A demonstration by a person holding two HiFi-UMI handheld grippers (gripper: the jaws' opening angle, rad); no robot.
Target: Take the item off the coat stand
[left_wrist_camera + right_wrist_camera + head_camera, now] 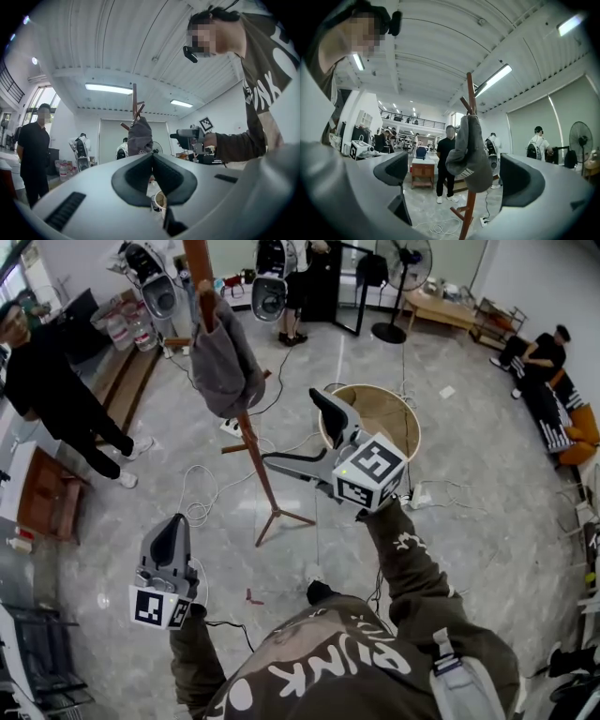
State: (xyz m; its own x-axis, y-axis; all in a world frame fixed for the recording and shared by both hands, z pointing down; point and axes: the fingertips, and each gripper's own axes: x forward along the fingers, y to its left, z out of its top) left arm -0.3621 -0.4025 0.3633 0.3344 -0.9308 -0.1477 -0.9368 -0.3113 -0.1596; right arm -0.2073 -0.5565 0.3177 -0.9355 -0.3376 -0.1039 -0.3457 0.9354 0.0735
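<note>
A grey cap [225, 362] hangs on a peg of the brown wooden coat stand [258, 470], high on its pole. My right gripper [289, 426] is raised just to the right of the cap, open and empty. In the right gripper view the cap [468, 154] hangs ahead in the gap of the right gripper [457, 176], apart from both pads, with the stand's pole [471, 93] above it. My left gripper [173, 523] is low at the left, shut on nothing. In the left gripper view, the left gripper [152, 159] points towards the distant cap [139, 136].
A round basket [412, 418] stands on the floor right of the stand's feet. White cables [202, 502] lie around the base. A person in black [56, 390] stands at the left, another [534, 352] sits at the far right. A floor fan [403, 268] is behind.
</note>
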